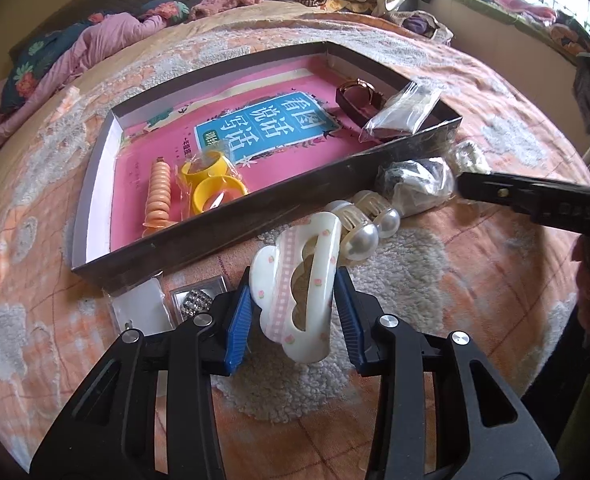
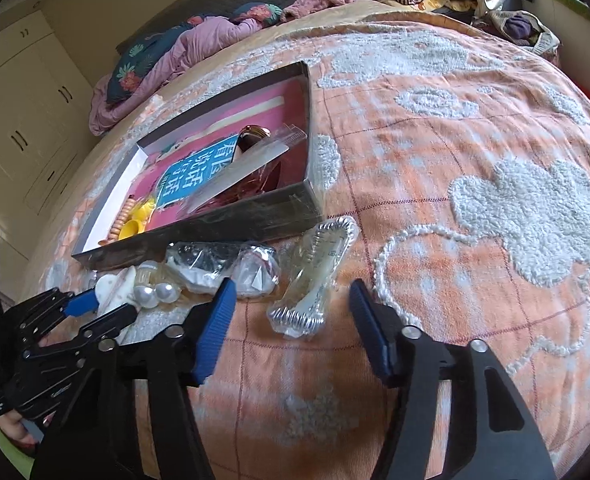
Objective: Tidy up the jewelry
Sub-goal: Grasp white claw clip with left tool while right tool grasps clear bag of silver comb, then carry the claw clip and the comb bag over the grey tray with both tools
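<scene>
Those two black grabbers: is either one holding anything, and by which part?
The left gripper pinches the white cloud-shaped hair claw across its sides. The right gripper holds nothing; its jaws straddle a bagged clip.

Close wrist views, shared box [image 1: 231,216]

The box's [image 2: 215,236] near wall hid the yellow rings' [image 2: 137,222] lower parts, at nine o'clock of the bagged silver clip [image 2: 315,276].

- My left hand-held gripper [image 1: 297,316] points steeply down, blue pads pinched on something.
- My right hand-held gripper [image 2: 293,300] angles down too, jaws apart, nothing gripped.
</scene>
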`<state>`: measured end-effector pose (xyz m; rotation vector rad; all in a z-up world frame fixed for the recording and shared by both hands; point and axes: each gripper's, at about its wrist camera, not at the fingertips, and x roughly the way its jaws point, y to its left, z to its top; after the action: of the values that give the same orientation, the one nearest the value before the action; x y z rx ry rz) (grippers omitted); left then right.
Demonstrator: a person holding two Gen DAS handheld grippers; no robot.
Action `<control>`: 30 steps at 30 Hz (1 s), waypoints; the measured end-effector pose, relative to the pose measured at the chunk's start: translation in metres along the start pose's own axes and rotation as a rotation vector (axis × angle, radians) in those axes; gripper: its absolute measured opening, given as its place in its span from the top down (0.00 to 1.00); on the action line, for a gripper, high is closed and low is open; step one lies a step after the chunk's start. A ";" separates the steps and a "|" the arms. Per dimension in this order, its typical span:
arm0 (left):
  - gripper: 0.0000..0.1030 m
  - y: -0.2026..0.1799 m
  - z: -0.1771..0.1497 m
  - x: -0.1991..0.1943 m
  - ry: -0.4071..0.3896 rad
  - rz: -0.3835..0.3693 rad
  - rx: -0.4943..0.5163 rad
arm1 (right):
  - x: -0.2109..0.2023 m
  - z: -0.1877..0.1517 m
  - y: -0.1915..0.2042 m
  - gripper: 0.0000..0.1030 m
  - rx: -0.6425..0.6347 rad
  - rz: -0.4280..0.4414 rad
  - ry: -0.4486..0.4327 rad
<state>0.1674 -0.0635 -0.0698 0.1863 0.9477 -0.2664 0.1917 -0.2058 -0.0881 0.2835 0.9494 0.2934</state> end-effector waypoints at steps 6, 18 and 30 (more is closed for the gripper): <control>0.70 0.008 0.001 -0.021 -0.038 -0.068 -0.068 | 0.007 0.000 -0.007 0.74 -0.003 0.002 -0.008; 0.70 0.018 0.000 -0.057 -0.120 -0.063 -0.120 | -0.035 -0.015 0.008 0.80 -0.068 0.045 -0.068; 0.70 0.053 -0.015 -0.088 -0.177 -0.019 -0.219 | -0.059 -0.022 0.055 0.80 -0.169 0.134 -0.076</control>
<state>0.1231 0.0032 -0.0042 -0.0466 0.7965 -0.1916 0.1351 -0.1743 -0.0360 0.2021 0.8266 0.4802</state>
